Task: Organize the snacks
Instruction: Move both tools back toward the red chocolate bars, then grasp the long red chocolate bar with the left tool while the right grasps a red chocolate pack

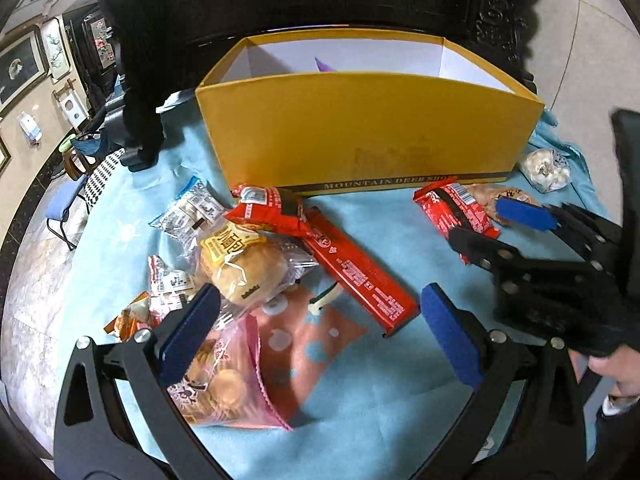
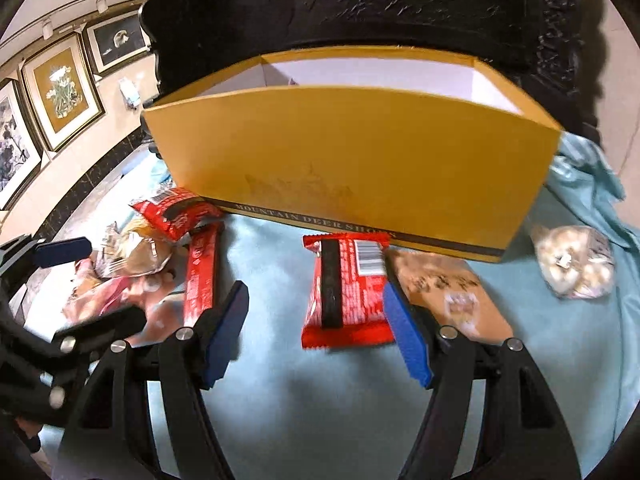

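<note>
A yellow open box (image 1: 360,128) (image 2: 360,152) stands at the back of the light blue cloth. My left gripper (image 1: 320,328) is open low over a pile of snacks: a pink bag (image 1: 240,368), a wrapped bun (image 1: 244,268) and a long red box (image 1: 360,276). My right gripper (image 2: 316,332) is open over a red wafer packet (image 2: 344,288) (image 1: 456,208). Its right pad is by the packet's right edge and its left pad stands well clear. A brown packet (image 2: 444,288) lies just right of the wafer.
Another red packet (image 1: 268,208) leans at the box's front left corner. A clear bag of white balls (image 2: 576,264) lies at the far right. Dark carved furniture (image 2: 360,4) rises behind the box. The cloth ends at the left, with floor and a stool (image 1: 64,204) below.
</note>
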A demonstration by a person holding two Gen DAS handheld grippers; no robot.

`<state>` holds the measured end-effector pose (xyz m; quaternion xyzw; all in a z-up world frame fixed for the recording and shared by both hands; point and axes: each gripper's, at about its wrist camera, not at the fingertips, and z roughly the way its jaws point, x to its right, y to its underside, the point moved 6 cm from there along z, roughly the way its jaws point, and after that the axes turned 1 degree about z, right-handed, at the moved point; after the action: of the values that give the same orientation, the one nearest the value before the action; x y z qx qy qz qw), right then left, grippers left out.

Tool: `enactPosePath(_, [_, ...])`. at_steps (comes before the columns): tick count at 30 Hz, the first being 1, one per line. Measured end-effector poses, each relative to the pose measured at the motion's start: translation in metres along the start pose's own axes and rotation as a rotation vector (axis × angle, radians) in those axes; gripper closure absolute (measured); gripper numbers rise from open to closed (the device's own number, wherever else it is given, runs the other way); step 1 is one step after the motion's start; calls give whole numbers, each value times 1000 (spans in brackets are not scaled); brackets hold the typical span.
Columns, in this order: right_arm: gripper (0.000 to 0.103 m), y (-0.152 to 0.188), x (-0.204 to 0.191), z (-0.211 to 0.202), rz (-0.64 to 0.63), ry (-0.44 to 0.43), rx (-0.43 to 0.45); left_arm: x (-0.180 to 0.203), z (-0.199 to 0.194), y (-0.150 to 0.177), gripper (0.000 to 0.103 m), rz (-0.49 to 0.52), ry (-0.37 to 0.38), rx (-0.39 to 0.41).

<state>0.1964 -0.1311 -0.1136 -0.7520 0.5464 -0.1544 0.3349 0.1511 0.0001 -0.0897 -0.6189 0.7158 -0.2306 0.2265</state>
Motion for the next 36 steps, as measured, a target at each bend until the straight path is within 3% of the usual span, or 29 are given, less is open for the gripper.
enactPosePath(4, [34, 0, 0, 24, -70, 89, -47, 2, 7, 3, 2, 8, 6, -18])
enactPosePath(6, [49, 0, -1, 28, -127, 160, -42, 2, 10, 4, 2, 11, 9, -23])
enactPosePath(8, [57, 1, -1, 28, -154, 189, -46, 4, 13, 5, 2, 19, 9, -30])
enactPosePath(12, [66, 3, 5, 19, -135, 153, -54, 9, 15, 8, 2, 25, 21, -45])
enactPosePath(19, [85, 10, 20, -29, -4, 3, 4, 25, 16, 11, 2, 35, 48, -65])
enactPosePath(25, [84, 28, 15, -45, -11, -18, -27, 39, 33, 11, 3, -7, 85, -127])
enactPosePath(28, [70, 30, 21, -49, 16, -33, -9, 38, 47, 10, 3, -82, 113, -177])
enactPosePath(30, [56, 33, 27, -52, 45, -39, 7, 35, 57, 9, 6, -129, 108, -206])
enactPosePath(36, [48, 39, 43, -56, 108, -75, 26, 28, 74, -2, 13, -189, 78, -223])
